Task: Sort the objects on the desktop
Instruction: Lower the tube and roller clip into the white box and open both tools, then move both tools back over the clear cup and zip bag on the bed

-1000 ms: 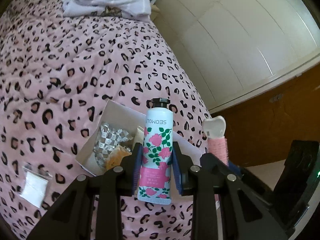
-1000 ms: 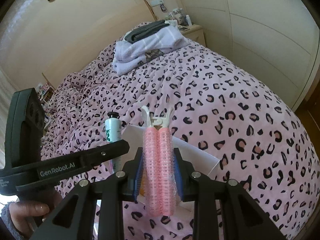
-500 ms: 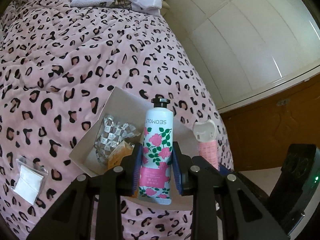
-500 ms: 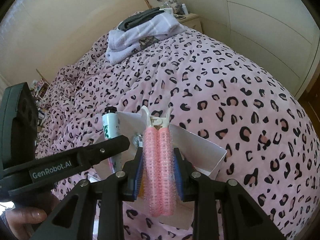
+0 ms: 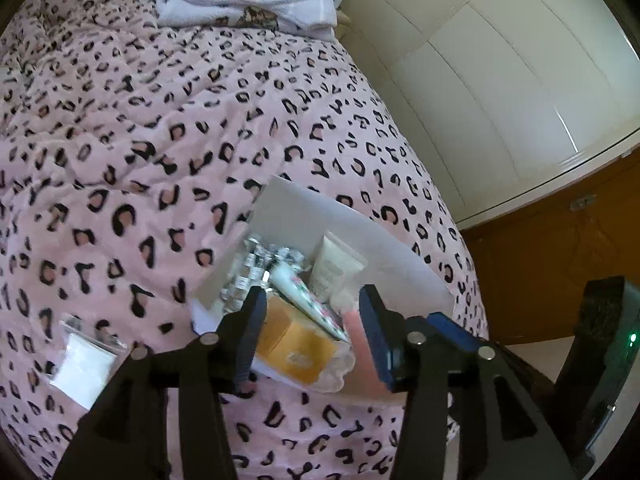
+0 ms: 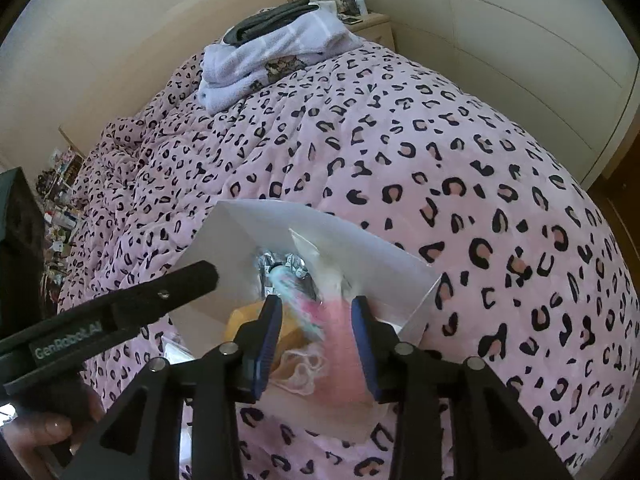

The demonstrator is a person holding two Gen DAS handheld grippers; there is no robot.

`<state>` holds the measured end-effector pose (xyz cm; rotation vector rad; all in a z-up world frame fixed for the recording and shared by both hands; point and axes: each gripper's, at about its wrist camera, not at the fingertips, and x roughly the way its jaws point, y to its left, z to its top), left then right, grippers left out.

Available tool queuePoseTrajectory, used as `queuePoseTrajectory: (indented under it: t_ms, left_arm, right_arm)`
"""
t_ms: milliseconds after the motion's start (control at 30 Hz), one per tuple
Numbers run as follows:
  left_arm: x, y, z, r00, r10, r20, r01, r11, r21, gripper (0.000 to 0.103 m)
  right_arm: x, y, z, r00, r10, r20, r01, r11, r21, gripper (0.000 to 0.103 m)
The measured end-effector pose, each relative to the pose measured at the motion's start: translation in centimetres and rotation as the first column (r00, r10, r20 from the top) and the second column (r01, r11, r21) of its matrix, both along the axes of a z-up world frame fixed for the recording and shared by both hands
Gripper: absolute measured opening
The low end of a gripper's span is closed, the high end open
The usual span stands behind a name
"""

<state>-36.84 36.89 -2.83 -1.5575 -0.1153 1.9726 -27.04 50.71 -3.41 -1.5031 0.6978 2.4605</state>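
- Change since the earlier frames: my left gripper (image 5: 310, 332) no longer holds the floral tube (image 5: 304, 294), and my right gripper (image 6: 316, 340) no longer clamps the pink hair roller (image 6: 340, 332). Both sets of jaws now stand wide apart and hold nothing.
- Container: the white box (image 5: 360, 232) sits on the leopard-print bedspread (image 5: 160, 140), directly under both grippers.
- Box contents, left wrist view: the floral tube lies slanted across the middle; a cream tube (image 5: 336, 264) leans at the far wall; a crinkled silver packet (image 5: 252, 268) sits at the left; an orange packet (image 5: 296, 344) lies nearest me. The pink roller shows as a blur beside my right-hand finger.
- Right wrist view: the roller and floral tube appear motion-blurred inside the box, so their resting attitude cannot be read here.
- Left view only: a small clear bag (image 5: 84, 356) lies on the bedspread, apart from the box.
- Right view only: my left gripper's body and the hand (image 6: 44, 428) holding it.
- Both views: folded towels (image 6: 272, 56) at the far end of the bed.
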Motion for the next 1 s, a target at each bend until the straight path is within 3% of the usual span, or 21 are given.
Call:
queuePoseTrajectory:
  t_ms: [167,300,400,500,667,800,1000]
  left_arm:
    - [0.8,-3.1,2.7,0.996,0.041,-0.078,-0.042,0.999,-0.013,0.055]
    - [2.9,-7.7,6.0,0.973,0.110,-0.204,-0.121,0.992,-0.039,0.066]
    - [5.5,-12.7,8.6,0.928,0.218,-0.303,-0.238,0.971,-0.031,0.078]
    - [8.8,-18.0,10.4,0.865,0.316,-0.390,-0.350,0.936,-0.018,0.088]
    - [14.6,-25.9,11.6,0.778,0.433,-0.456,-0.509,0.859,-0.052,0.091]
    - [18.2,-29.9,10.7,0.762,0.483,-0.431,-0.572,0.815,-0.098,0.091]
    - [23.2,-32.7,7.7,0.782,0.514,-0.352,-0.598,0.779,-0.190,0.091]
  right_arm:
    - [1.0,-0.2,2.9,0.998,-0.036,-0.058,0.037,0.999,0.017,0.039]
    - [3.2,-1.4,6.9,0.975,-0.054,-0.215,0.072,0.994,0.077,0.057]
    - [4.9,-3.4,9.5,0.948,-0.012,-0.318,0.070,0.983,0.172,0.070]
    - [6.2,-6.1,10.9,0.944,0.051,-0.327,0.038,0.965,0.260,0.074]
    - [8.2,-9.7,11.3,0.932,0.109,-0.345,-0.031,0.974,0.226,0.074]
    - [8.9,-12.1,10.0,0.948,0.124,-0.292,-0.081,0.985,0.154,0.074]
    - [10.7,-16.3,6.9,0.951,0.208,-0.227,-0.195,0.977,0.082,0.074]
